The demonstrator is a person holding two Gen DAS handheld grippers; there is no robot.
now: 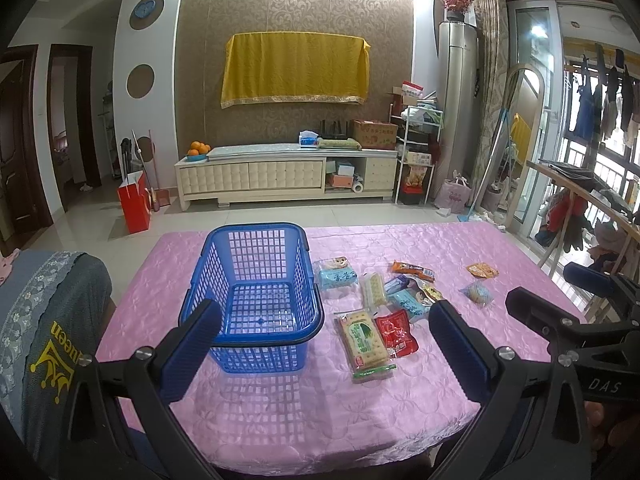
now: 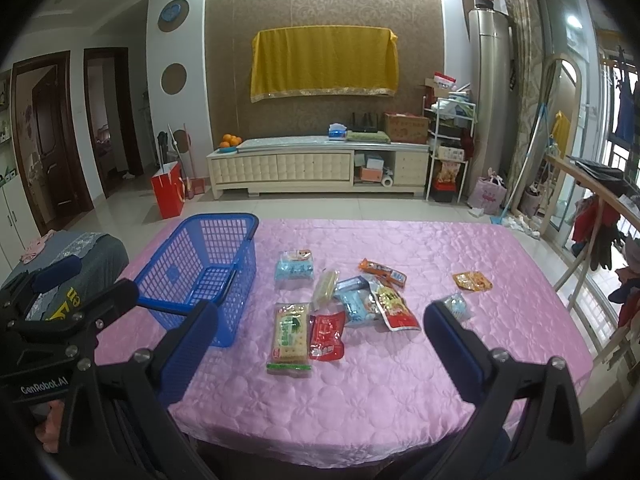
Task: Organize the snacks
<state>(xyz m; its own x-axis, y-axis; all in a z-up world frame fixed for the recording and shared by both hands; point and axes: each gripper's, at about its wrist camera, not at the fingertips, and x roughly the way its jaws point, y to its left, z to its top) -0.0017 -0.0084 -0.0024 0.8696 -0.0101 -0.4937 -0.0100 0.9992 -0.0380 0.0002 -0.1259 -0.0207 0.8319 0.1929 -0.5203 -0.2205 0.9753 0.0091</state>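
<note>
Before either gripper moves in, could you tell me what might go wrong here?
The snacks in the middle cluster overlap, so wide-open jaws may pinch two packets at once. The blue basket looks light and empty; a bump on its rim could slide it along the glossy pink tablecloth.

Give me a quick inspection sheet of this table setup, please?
Surface: table in pink quilted cloth.
Job's things: empty blue basket at left; snack packets loose beside it, among them a cracker pack, a red pouch and an orange packet lying apart.
Clutter: nothing seen.
Grippers: left gripper and right gripper, jaws open, holding nothing.
Cables: nothing seen.
Surroundings: TV cabinet, yellow cloth on wall.
</note>
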